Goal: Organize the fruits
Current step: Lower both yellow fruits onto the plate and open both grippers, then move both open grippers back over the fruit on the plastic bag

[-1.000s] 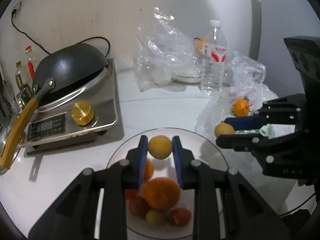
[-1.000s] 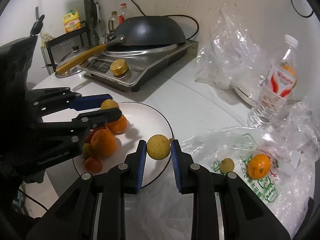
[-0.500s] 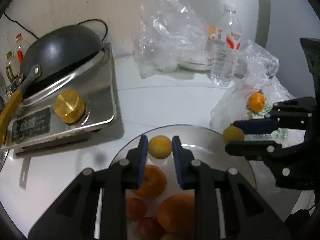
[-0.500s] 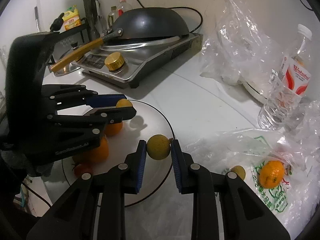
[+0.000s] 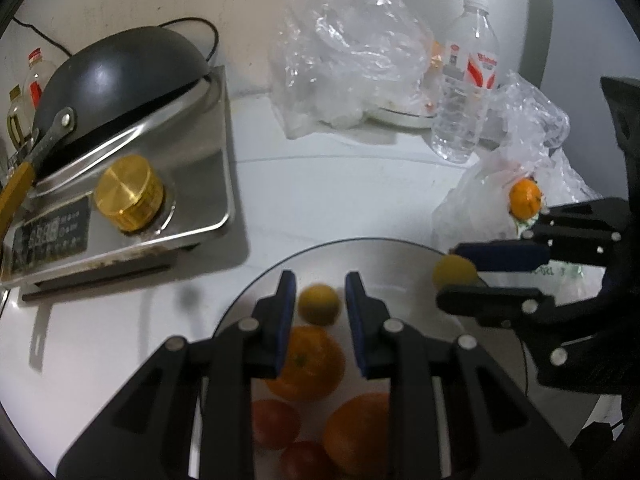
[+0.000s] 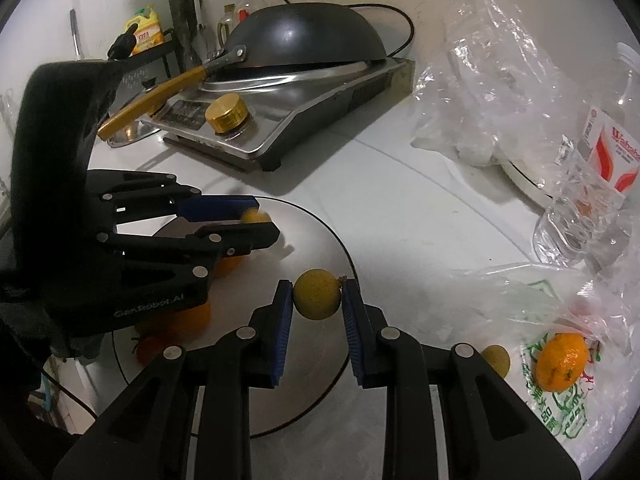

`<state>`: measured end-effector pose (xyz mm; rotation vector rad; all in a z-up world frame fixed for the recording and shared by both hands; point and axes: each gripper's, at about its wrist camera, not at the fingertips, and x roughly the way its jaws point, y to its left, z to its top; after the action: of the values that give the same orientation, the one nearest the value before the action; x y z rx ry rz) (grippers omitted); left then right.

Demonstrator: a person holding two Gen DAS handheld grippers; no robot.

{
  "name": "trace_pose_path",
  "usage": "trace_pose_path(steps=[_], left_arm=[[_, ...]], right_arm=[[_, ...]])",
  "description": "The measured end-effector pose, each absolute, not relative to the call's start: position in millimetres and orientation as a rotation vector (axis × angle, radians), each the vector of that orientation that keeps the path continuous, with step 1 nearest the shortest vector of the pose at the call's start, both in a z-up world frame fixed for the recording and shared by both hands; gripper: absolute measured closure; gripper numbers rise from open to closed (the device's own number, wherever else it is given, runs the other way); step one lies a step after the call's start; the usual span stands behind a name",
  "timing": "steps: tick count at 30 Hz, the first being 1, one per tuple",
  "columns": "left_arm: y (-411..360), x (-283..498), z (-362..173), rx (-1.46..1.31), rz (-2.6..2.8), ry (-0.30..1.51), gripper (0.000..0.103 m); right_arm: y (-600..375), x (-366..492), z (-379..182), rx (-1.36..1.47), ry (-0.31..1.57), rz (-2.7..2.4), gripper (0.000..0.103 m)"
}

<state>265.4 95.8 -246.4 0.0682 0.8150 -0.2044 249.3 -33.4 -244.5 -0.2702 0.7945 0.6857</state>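
Note:
My left gripper (image 5: 320, 278) hangs over the white plate (image 5: 400, 252). Its jaws have just parted. A small yellow fruit (image 5: 320, 305) sits blurred and loose between the pads, just above an orange (image 5: 310, 360) on the plate. More oranges and red fruits lie nearer on the plate. My right gripper (image 6: 316, 286) is shut on another small yellow fruit (image 6: 318, 300) over the plate's right rim (image 6: 344, 248). In the right wrist view the left gripper (image 6: 266, 218) reaches in from the left. An orange (image 6: 560, 364) and a small yellow fruit (image 6: 496, 360) lie on a printed plastic bag (image 6: 560, 412).
A steel induction cooker (image 5: 192, 184) with a black wok (image 5: 120, 72) and a gold knob (image 5: 128, 198) stands at the left. Crumpled clear bags (image 5: 352, 52), a white dish (image 5: 404, 120) and a water bottle (image 5: 468, 76) stand at the back right. Bottles stand behind the cooker.
Both grippers came forward and down over the plate. The left gripper's fruit, held tight before, now sits lower and blurred between slightly wider pads. The right gripper still holds its fruit.

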Motion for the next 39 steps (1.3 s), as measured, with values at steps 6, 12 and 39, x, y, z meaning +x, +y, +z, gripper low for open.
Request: trace_pose_path(steps=[6, 12, 39], left_arm=[[97.5, 262.2, -243.9, 0.053, -0.208, 0.806, 0.076], [108.1, 254.1, -238.4, 0.017, -0.201, 0.773, 0.076], [135.3, 211.2, -215.2, -0.042, -0.140, 0.693, 0.070]], right_arm=[[-26.9, 251.7, -245.4, -0.281, 0.798, 0.683, 0.076], [-15.5, 255.5, -248.5, -0.294, 0.810, 0.688, 0.076], [11.7, 256.2, -249.5, -0.340, 0.823, 0.677, 0.076]])
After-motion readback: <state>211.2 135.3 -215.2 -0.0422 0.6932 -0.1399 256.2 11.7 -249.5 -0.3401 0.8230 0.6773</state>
